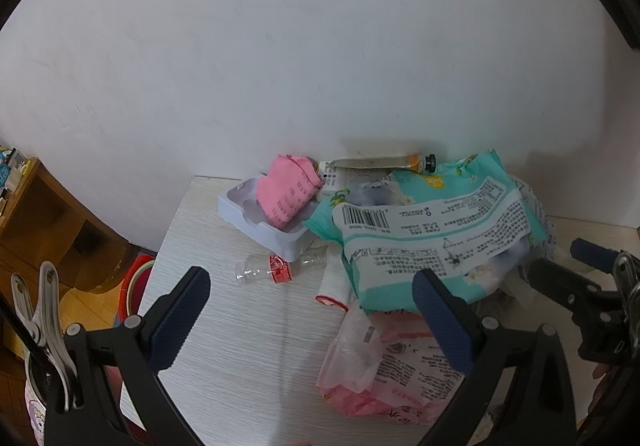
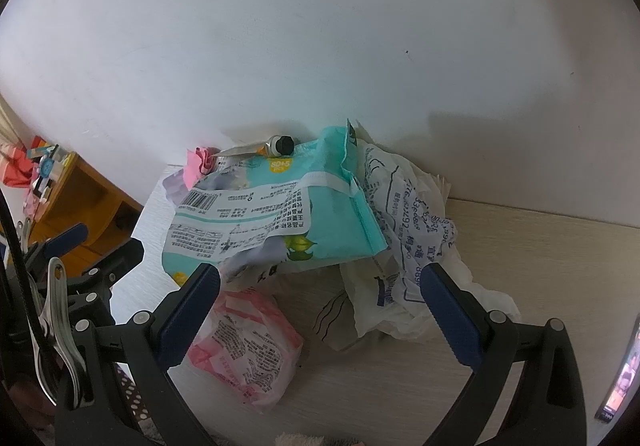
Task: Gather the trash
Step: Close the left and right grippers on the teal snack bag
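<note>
Trash lies piled on a white table (image 1: 240, 346) against the wall. A big teal wipes packet (image 1: 432, 230) (image 2: 280, 218) lies on top. A pink-white wrapper (image 1: 392, 374) (image 2: 248, 350) lies in front of it. A crushed clear bottle with a red label (image 1: 276, 270), a white tray (image 1: 264, 222) holding pink paper (image 1: 288, 190), and a squeezed tube (image 1: 384, 163) (image 2: 276, 145) lie further back. A crumpled white printed bag (image 2: 412, 246) lies to the right. My left gripper (image 1: 312, 322) is open above the table. My right gripper (image 2: 320, 314) is open over the wrappers and also shows in the left wrist view (image 1: 576, 274).
A wooden shelf (image 1: 44, 214) stands to the left of the table, with a red basin (image 1: 134, 286) on the floor below the table edge. The wall runs close behind the pile. A metal clip (image 1: 44, 326) hangs on the left gripper's side.
</note>
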Demonstrator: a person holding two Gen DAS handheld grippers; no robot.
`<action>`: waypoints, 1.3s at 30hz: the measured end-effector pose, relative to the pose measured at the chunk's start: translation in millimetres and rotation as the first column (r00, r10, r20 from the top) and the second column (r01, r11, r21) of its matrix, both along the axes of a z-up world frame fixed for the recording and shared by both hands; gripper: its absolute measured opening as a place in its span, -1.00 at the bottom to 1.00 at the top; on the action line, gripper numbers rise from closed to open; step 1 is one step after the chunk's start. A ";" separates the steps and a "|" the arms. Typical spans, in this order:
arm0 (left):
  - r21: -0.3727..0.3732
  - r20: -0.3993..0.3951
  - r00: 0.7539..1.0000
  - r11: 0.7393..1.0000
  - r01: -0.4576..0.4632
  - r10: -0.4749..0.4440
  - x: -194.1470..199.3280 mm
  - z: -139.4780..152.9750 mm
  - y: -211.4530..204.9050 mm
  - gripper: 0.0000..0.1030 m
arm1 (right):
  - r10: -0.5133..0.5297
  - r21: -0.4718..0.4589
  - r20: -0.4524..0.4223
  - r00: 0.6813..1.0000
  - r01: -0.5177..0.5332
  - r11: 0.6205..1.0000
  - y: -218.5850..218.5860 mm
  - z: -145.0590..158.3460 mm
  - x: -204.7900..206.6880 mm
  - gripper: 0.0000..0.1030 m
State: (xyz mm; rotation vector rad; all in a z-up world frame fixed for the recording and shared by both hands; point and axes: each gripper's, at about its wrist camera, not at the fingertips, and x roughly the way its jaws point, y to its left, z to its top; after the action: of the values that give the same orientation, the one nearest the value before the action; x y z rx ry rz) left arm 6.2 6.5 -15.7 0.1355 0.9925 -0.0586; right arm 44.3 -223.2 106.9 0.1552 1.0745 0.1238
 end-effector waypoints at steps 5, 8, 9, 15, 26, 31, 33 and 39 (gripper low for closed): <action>-0.007 -0.010 1.000 1.000 -0.004 0.004 0.5 -2.7 0.0 1.00 | -0.002 0.002 -0.002 1.000 0.002 1.000 -0.8 -0.4 0.0 0.99; -0.032 -0.042 0.999 0.999 -0.011 0.010 3.8 -8.0 2.8 0.99 | -0.007 0.010 -0.004 1.000 0.007 1.000 -2.1 -1.6 -0.1 0.99; -0.042 -0.052 0.999 0.999 -0.013 0.010 4.4 -9.4 3.9 0.99 | -0.009 0.014 -0.005 1.000 0.009 1.000 -3.4 -2.3 -0.4 0.98; -0.214 -0.118 0.993 0.976 -0.045 0.019 12.0 -15.2 18.0 0.98 | -0.029 0.145 -0.027 0.999 0.032 0.989 -15.3 -2.3 2.0 0.59; -0.347 -0.234 0.972 0.933 -0.090 0.007 40.6 -44.8 8.1 0.96 | -0.053 0.205 -0.061 0.997 0.064 0.977 -10.7 -24.2 31.8 -0.05; -0.353 -0.331 0.944 0.928 -0.123 -0.001 43.3 -66.7 -4.4 -0.27 | -0.030 0.153 -0.054 0.998 0.038 0.987 8.7 -32.8 34.5 -0.86; -0.362 -0.321 0.947 0.925 -0.116 -0.006 39.2 -64.5 -4.9 -0.36 | -0.017 0.122 -0.034 0.999 0.021 0.992 17.6 -32.6 30.3 -0.94; -0.390 -0.269 0.963 0.915 -0.106 -0.003 20.6 -33.3 5.8 -0.53 | 0.006 0.169 -0.003 1.000 -0.006 0.986 19.2 -21.6 27.6 -0.97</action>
State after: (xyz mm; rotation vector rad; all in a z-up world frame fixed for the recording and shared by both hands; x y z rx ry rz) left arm 26.8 12.3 -49.0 -0.2853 1.2308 -0.2359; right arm 71.9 -204.0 85.4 0.3051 1.0674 0.2202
